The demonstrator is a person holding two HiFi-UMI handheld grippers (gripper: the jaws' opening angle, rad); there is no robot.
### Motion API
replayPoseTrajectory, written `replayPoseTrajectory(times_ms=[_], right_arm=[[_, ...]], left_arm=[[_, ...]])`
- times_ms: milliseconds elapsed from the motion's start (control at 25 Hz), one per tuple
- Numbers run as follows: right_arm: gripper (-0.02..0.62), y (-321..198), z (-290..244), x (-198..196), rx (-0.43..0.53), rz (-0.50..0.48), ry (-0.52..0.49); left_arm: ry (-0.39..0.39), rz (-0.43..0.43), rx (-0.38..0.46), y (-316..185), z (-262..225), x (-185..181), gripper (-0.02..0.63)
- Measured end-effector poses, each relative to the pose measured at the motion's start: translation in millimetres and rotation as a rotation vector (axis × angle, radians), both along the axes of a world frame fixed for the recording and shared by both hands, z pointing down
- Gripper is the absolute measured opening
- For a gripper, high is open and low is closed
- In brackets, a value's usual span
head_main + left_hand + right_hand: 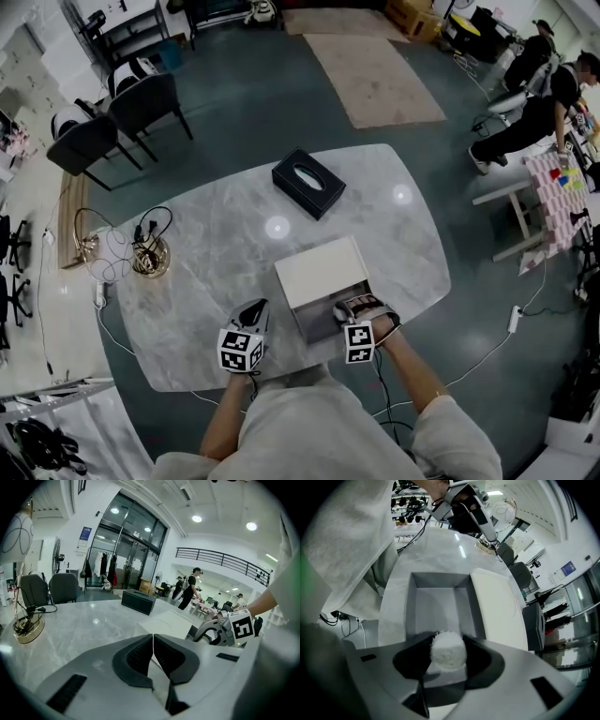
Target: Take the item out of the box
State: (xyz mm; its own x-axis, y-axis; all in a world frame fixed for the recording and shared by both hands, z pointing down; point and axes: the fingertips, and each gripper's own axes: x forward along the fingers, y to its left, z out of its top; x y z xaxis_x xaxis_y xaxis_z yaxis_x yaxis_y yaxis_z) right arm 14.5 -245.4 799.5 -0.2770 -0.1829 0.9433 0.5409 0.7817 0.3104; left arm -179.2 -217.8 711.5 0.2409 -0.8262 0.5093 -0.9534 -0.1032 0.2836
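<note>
The box stands on the marble table, its white lid [320,271] [496,603] slid to the far side so the grey tray [317,323] [436,605] lies uncovered. My right gripper [353,307] [447,641] is at the tray's near end, shut on a white fluffy ball [448,654] held over the tray's near wall. The rest of the tray looks bare. My left gripper [254,312] [153,641] hovers just left of the box with its jaws shut on nothing. The right gripper's marker cube [242,624] shows in the left gripper view.
A black tissue box [308,183] [138,601] lies at the table's far side. A gold cable holder with wires [150,255] [27,628] sits at the left edge. Black chairs [112,117] stand beyond the table. People [539,89] work at a desk at the far right.
</note>
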Motion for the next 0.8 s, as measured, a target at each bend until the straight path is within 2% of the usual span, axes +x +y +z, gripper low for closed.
replayPoseTrajectory(times_ms=[440,800], right_arm=[[0.187,-11.2,-32.4,7.4,0.092,0.123,-0.092],[0.187,-18.9,-55.1,7.2,0.065,0.297,-0.221]], left_arm=[[-0.024,0.059,0.041,-13.1,-16.8,14.6,0.018],[-0.037,0.061,0.075,-18.8,-30.1,15.7,0.018]])
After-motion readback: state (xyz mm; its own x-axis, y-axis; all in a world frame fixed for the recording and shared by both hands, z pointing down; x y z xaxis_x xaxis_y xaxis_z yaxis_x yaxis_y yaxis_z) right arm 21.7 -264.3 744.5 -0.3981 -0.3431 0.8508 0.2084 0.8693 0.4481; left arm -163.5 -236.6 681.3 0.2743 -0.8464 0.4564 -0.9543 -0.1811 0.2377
